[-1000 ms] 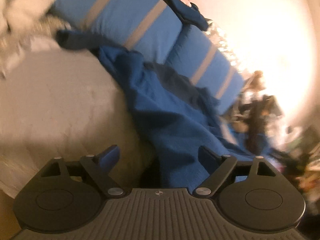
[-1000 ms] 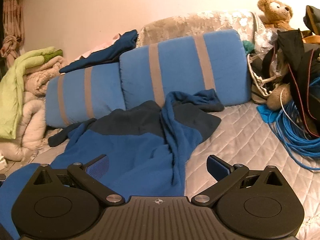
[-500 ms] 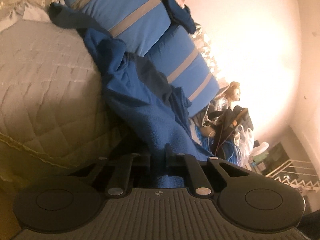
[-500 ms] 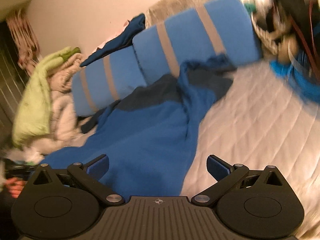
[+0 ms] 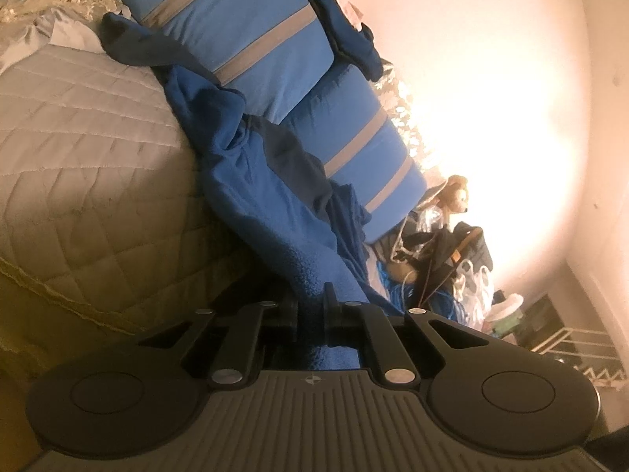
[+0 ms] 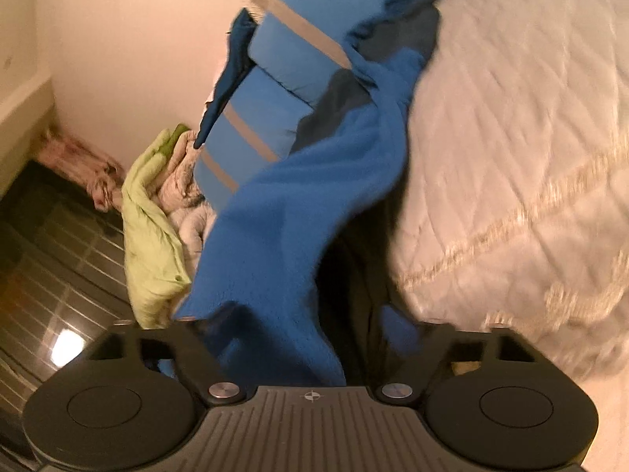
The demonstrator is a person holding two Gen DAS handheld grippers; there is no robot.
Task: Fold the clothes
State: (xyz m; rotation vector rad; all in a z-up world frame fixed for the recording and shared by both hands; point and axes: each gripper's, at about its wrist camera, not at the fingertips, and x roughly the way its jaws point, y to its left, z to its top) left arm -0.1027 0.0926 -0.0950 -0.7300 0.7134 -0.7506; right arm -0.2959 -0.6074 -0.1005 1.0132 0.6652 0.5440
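Note:
A blue fleece garment [image 5: 275, 212] with a dark navy upper part lies crumpled across the quilted bed [image 5: 78, 137] and reaches up to the striped pillows. My left gripper [image 5: 310, 303] is shut on its near edge, with the fabric pinched between the two fingers. In the right wrist view another part of the garment's edge [image 6: 314, 196] hangs over the bed side and drapes between my right gripper's [image 6: 298, 326] jaws, which are closing. The right fingertip [image 6: 397, 322] stands apart from the cloth, and fabric covers the left finger.
Two blue pillows with grey stripes [image 5: 243, 19] lean on the wall, with a dark garment [image 5: 346, 31] on top. A teddy bear [image 5: 456, 192], bags and blue cable [image 5: 397, 287] crowd one end of the bed. A green and white blanket pile [image 6: 149, 228] sits at the other end, above dark floor [image 6: 51, 275].
My left gripper closed on the garment's edge and rolled a little. My right gripper dropped to the bed's edge and rolled over, its jaws narrowing around the hanging fleece.

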